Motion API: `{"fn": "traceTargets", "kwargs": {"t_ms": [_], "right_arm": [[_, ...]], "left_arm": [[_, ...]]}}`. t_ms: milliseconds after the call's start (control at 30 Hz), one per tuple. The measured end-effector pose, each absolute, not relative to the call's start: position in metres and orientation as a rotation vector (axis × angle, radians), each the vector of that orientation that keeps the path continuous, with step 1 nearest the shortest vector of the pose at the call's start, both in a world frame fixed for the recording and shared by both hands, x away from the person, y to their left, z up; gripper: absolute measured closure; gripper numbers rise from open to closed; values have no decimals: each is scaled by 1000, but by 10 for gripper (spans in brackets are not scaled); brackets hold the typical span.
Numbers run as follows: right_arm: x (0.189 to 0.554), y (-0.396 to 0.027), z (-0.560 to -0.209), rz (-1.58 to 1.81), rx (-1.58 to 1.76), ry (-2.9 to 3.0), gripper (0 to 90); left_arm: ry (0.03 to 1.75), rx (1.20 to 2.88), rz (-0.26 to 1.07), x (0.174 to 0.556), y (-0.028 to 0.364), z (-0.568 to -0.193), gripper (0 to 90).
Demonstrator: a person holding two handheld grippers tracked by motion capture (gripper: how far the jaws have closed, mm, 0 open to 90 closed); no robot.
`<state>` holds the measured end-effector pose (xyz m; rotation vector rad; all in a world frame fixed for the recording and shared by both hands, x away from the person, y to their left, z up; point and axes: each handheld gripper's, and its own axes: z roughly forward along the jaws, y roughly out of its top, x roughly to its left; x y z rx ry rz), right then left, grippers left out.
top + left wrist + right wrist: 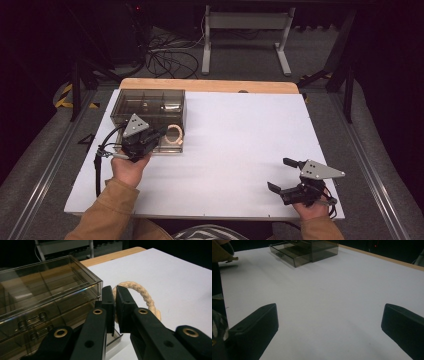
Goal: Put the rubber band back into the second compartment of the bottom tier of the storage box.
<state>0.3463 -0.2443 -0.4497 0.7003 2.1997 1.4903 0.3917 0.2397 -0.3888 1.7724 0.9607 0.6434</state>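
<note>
Tongs: left tongs (115,302) clenched on rope ring (140,293) beside smoky drawer box (150,107), far-left desk (240,140) | right tongs (284,176) released, near-right | ring looks light, soft, grippy; pinch braid strand.

I find no writing, label, brand mark or number that I can read, from above or along either pair of my jaws. The smoky clear drawer box (148,107) shows bare plastic walls, and the white desk (240,140) top is plain. The black-and-yellow striped tape (64,95) on the floor carries stripes, no words.
</note>
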Motion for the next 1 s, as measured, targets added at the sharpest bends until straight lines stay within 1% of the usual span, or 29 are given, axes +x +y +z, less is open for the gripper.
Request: {"fn": "traceTargets", "kwargs": {"t_ms": [300,567,1000], "right_arm": [[346,-245,-450,1490,700,2200,18],[346,-245,-450,1489,700,2198,17],[346,-244,-450,1487,698,2202,17]], "left_arm": [[987,1783,677,394,252,-395,855],[1020,1787,741,402,270,-411,852],[1110,1790,748,414,290,-427,851]]}}
